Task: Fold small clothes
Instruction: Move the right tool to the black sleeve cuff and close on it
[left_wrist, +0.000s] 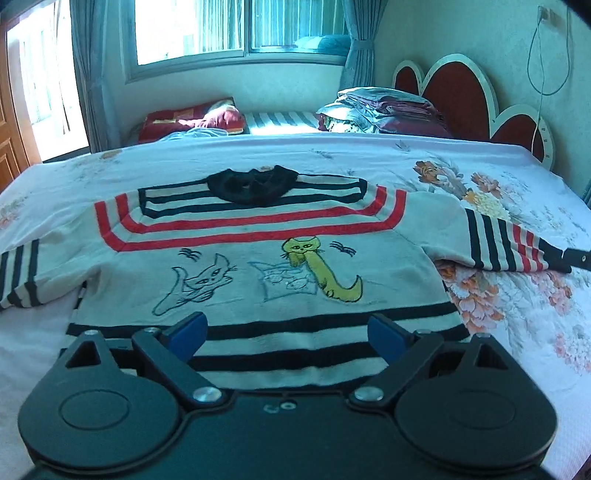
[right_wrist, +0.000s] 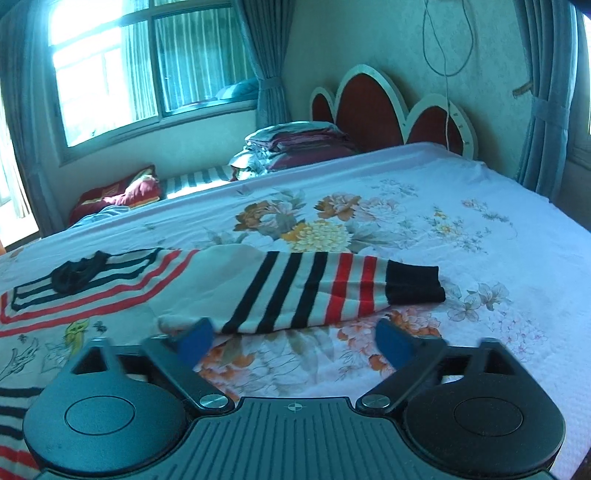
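Blue-padded left gripper hangs over the hem, jaws spread, nothing between them. Right gripper sits just short of the sleeve, jaws apart too, empty. Sweater lies flat on the bed, hem near, collar far, sleeves out sideways. No fold made yet, I'd say: all still to do.

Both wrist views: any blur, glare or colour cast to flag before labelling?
Left wrist view: sharp; the sweater and left gripper read cleanly, the window is blown out, and there is a teal cast. Right wrist view: slight motion smear on the striped sleeve and right gripper; the window is overexposed, same cast, fisheye bends the bed edge.
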